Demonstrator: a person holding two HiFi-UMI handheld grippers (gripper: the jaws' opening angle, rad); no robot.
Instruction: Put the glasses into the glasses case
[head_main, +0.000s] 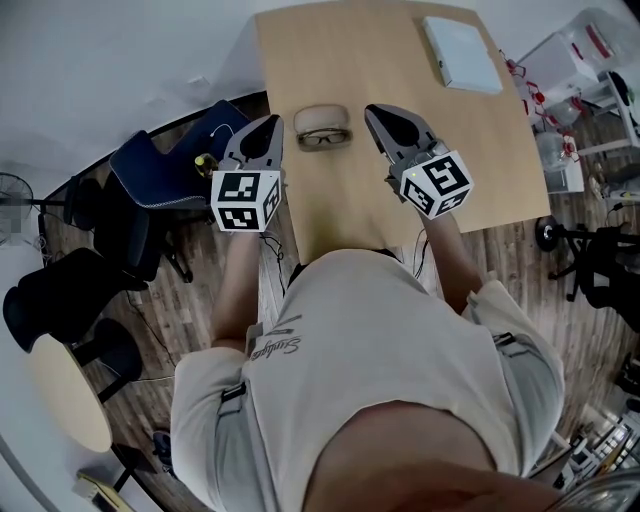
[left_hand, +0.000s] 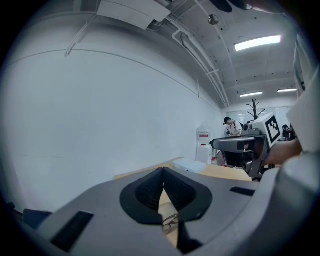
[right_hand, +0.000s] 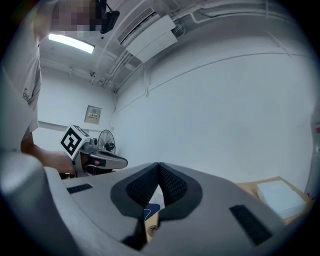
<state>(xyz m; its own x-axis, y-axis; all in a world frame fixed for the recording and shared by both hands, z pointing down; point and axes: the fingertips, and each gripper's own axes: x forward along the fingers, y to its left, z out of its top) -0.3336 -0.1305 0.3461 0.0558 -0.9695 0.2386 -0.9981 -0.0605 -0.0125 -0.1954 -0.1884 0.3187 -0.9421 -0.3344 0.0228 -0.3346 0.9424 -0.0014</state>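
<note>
We hold the left gripper (head_main: 268, 127) and the right gripper (head_main: 379, 116) side by side above the table (head_main: 350, 60), pointing forward, each with its jaws pressed together on nothing, while the glasses (head_main: 324, 138) lie between them, just beside the glasses case (head_main: 321, 117).

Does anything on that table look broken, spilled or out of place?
Nothing stands out. The glasses lie flat right by the case near the table's front edge, with nothing spilled or visibly damaged. A white box sits at the far corner. The left gripper and right gripper hover shut and empty on either side.
</note>
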